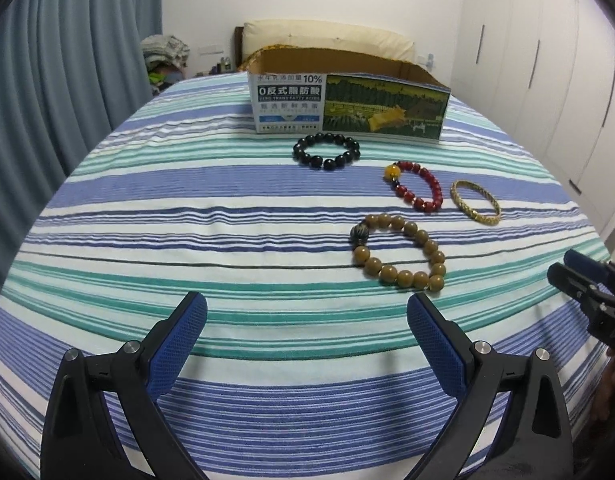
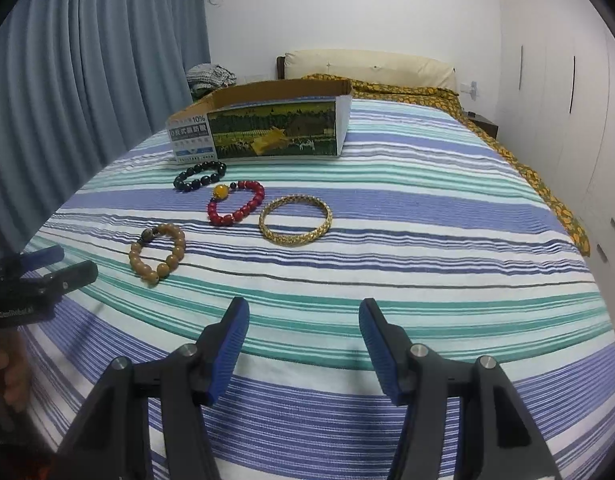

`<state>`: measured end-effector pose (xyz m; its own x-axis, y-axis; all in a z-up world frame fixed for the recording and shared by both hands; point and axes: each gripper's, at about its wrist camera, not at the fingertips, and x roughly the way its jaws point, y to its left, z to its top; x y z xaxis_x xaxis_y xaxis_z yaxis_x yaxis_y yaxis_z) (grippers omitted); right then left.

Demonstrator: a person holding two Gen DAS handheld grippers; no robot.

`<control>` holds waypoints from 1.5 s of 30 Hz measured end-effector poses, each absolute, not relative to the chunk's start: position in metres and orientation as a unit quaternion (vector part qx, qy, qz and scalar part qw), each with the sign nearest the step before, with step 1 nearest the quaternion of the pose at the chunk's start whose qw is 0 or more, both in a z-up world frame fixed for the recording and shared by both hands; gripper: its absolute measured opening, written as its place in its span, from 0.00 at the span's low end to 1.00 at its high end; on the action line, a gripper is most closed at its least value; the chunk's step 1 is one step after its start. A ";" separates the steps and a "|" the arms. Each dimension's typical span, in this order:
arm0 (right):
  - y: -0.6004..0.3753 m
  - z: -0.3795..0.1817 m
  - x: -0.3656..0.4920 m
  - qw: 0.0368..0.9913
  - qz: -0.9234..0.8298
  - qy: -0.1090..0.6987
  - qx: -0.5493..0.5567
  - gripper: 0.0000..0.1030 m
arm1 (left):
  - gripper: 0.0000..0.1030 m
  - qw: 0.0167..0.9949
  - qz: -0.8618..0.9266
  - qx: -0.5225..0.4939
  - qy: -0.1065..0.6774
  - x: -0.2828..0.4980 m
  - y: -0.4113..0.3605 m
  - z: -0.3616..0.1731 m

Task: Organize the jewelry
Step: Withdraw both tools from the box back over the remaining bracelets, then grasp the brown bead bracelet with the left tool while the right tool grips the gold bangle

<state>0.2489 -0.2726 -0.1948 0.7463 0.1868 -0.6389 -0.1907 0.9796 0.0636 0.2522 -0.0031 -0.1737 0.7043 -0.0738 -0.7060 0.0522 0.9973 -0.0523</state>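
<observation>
Several bracelets lie on the striped bed: a black bead bracelet (image 1: 326, 151) (image 2: 200, 176) nearest an open cardboard box (image 1: 349, 98) (image 2: 263, 120), a red bead bracelet (image 1: 415, 186) (image 2: 236, 202), a gold bangle (image 1: 475, 202) (image 2: 295, 220), and a tan bead bracelet (image 1: 399, 258) (image 2: 158, 254) closest to me. My left gripper (image 1: 307, 312) is open and empty, short of the tan bracelet. My right gripper (image 2: 303, 316) is open and empty, short of the gold bangle. Each gripper shows in the other's view, the right one (image 1: 563, 268) and the left one (image 2: 77, 264).
The bed has a striped sheet (image 1: 227, 208) (image 2: 427, 240). A pillow (image 2: 367, 66) and a yellow patterned cloth (image 2: 507, 152) lie at the head and right side. Blue curtains (image 1: 47, 100) hang at left, white wardrobes (image 2: 567, 100) at right.
</observation>
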 end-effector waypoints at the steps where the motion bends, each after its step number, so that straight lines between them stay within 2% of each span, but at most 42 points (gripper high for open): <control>1: -0.273 -0.195 0.249 0.934 0.101 0.342 -0.001 0.57 | 0.97 0.923 -0.033 -0.015 0.383 0.252 -0.004 -0.174; 15: -0.281 -0.199 0.254 0.931 0.088 0.353 0.023 0.57 | 0.97 0.923 -0.030 -0.020 0.383 0.251 -0.003 -0.176; 22: -0.285 -0.193 0.265 0.925 0.097 0.364 0.050 0.57 | 0.97 0.924 -0.038 -0.052 0.376 0.271 0.006 -0.160; 28: -0.278 -0.174 0.304 0.927 0.094 0.358 0.057 0.57 | 0.97 0.918 -0.038 -0.006 0.395 0.306 -0.010 -0.163; 34: -0.266 -0.190 0.348 0.912 0.086 0.397 0.054 0.56 | 0.97 0.908 -0.019 0.018 0.418 0.324 -0.020 -0.179; 38: -0.253 -0.204 0.360 0.909 0.075 0.410 0.016 0.46 | 0.97 0.900 -0.015 0.029 0.435 0.328 -0.025 -0.188; 45: -0.246 -0.206 0.360 0.909 0.057 0.412 -0.014 0.38 | 0.98 0.889 -0.016 0.011 0.458 0.334 -0.020 -0.195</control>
